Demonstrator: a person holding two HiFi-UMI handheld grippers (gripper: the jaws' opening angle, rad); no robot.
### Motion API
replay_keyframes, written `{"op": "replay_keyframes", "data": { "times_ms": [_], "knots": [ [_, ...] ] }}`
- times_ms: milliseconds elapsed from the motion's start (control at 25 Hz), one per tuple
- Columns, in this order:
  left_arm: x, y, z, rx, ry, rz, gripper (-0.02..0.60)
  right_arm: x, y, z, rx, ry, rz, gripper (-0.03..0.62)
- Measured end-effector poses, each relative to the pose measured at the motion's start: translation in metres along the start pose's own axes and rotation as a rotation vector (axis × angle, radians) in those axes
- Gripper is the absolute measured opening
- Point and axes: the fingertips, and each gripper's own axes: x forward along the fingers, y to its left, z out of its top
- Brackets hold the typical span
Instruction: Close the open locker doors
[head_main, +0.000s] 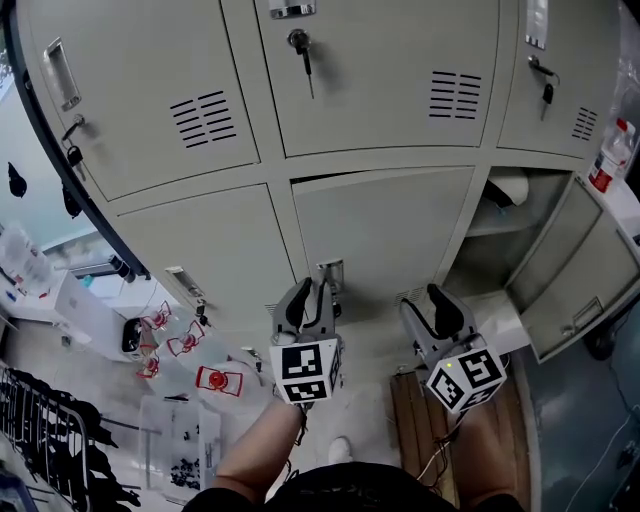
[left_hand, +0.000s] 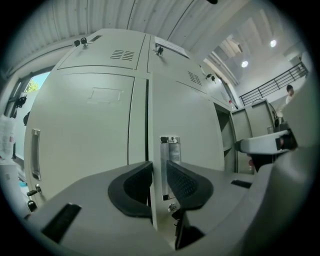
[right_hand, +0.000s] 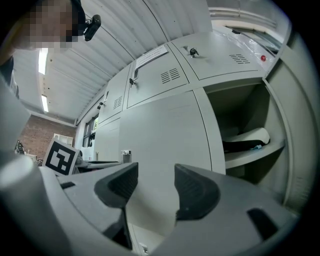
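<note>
The grey lower middle locker door (head_main: 385, 235) stands almost flush, with a thin gap along its top. Its metal handle (head_main: 331, 272) sticks out at the bottom edge. My left gripper (head_main: 318, 290) is shut on that handle (left_hand: 170, 147), whose plate stands upright between the dark pads (left_hand: 187, 182). My right gripper (head_main: 437, 300) hangs open just to the right, with nothing between its fingers (right_hand: 197, 192), and faces the same door (right_hand: 170, 135). The lower right locker (head_main: 500, 215) is open and its door (head_main: 565, 270) is swung out to the right.
A white and dark bundle (right_hand: 247, 139) lies on the open locker's shelf. Keys hang in the upper doors (head_main: 300, 45). Plastic bags with red items (head_main: 220, 380) and a black rack (head_main: 50, 440) crowd the floor at left. A wooden pallet (head_main: 420, 420) lies below my right gripper.
</note>
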Motion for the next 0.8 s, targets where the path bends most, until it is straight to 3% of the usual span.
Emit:
{"op": "replay_keyframes", "data": {
  "times_ms": [800],
  "knots": [
    [0.024,0.005,0.000,0.141,-0.037,0.144,0.130,0.007,-0.016,-0.008,0.018,0.011,-0.043,0.216]
  ]
}}
